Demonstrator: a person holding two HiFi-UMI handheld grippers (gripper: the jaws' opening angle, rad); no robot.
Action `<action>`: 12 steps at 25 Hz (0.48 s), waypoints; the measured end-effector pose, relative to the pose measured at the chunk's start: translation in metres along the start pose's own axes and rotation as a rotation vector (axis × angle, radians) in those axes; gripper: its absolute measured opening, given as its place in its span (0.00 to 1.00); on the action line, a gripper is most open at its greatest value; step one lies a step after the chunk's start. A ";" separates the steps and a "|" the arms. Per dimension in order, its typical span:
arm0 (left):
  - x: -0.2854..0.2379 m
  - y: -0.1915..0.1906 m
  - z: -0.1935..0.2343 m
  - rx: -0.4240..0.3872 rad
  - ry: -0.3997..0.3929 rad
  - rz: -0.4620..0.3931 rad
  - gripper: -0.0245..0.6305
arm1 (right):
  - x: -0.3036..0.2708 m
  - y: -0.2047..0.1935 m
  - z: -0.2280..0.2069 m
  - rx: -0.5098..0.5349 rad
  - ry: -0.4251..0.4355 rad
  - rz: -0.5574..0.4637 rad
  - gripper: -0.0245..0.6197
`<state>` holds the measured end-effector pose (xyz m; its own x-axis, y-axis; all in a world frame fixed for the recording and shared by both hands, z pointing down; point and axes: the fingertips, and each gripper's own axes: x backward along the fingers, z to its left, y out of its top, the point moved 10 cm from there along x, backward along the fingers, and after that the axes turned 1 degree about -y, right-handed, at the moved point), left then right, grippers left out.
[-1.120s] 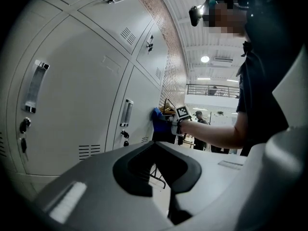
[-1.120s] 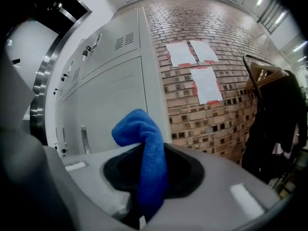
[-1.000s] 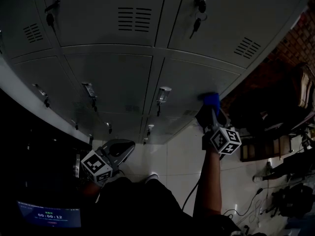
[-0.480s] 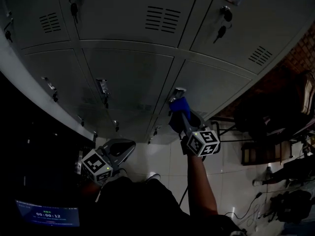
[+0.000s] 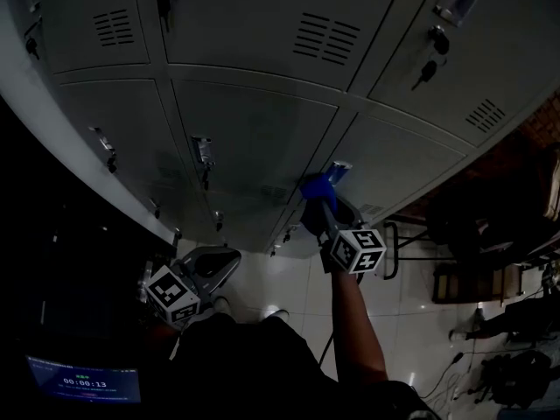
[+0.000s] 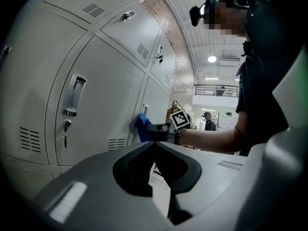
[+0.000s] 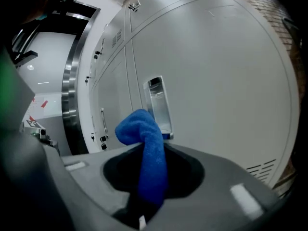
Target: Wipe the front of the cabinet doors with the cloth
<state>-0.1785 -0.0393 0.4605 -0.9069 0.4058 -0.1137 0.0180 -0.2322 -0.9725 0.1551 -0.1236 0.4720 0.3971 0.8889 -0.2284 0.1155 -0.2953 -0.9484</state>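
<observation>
Grey metal cabinet doors [image 5: 254, 129] fill the top of the head view, each with a recessed handle and a key lock. My right gripper [image 5: 320, 205] is shut on a blue cloth [image 5: 317, 185] and holds it against a lower door, right beside that door's handle [image 5: 339, 171]. In the right gripper view the cloth [image 7: 150, 153] sticks up out of the jaws in front of the handle [image 7: 159, 105]. My left gripper [image 5: 210, 265] hangs low at the left, away from the doors, shut and empty; its own view shows the cloth [image 6: 142, 127] far off.
White floor tiles [image 5: 289, 278] lie below the cabinets. A dark chair frame [image 5: 411, 230] stands just right of my right arm. Bags and cables [image 5: 516, 357] lie at the far right. A small timer screen [image 5: 87, 379] glows at the bottom left.
My right gripper has carried the cloth leftwards across the lower door, from its right edge to beside the handle. The left gripper has stayed where it was.
</observation>
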 end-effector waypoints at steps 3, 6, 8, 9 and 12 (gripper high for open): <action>-0.003 0.000 0.000 0.002 0.002 0.000 0.04 | 0.002 0.000 -0.007 -0.043 0.001 -0.015 0.17; -0.010 0.001 -0.002 -0.001 -0.007 -0.001 0.04 | 0.010 0.002 -0.021 -0.033 -0.058 -0.011 0.17; -0.017 0.002 -0.005 -0.003 -0.018 0.001 0.04 | 0.017 0.001 -0.036 -0.040 -0.097 -0.009 0.17; -0.020 0.002 -0.006 -0.004 -0.022 0.003 0.04 | 0.022 0.000 -0.044 -0.050 -0.111 -0.009 0.17; -0.030 0.001 -0.010 -0.004 -0.032 0.007 0.04 | 0.039 -0.003 -0.069 -0.070 -0.160 -0.014 0.17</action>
<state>-0.1469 -0.0433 0.4607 -0.9196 0.3759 -0.1146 0.0267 -0.2312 -0.9726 0.2332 -0.1127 0.4814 0.2459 0.9357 -0.2530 0.1850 -0.3015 -0.9353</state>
